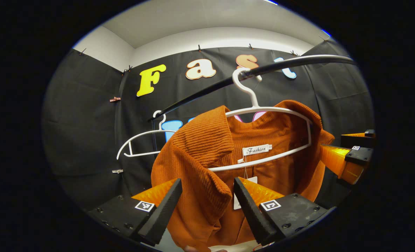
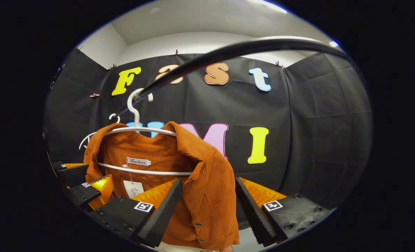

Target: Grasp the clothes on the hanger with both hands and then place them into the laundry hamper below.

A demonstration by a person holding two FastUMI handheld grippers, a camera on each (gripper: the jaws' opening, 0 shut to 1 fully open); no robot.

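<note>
The task looks barely begun — the orange corduroy jacket point(image 1: 207, 164) hangs on its white hanger point(image 1: 263, 136) from the black rail point(image 1: 291, 63), with an empty white hanger point(image 1: 137, 143) further along, and the lifting off and the drop into the hamper are, by my reading, all left to do. Both tongs are released with jaws wide: one front edge of the jacket hangs in the gap of the left tongs point(image 1: 207, 201), the other in the gap of the right tongs point(image 2: 209, 203) — neither pair pressing on the cloth, so closing seems the next step.
</note>
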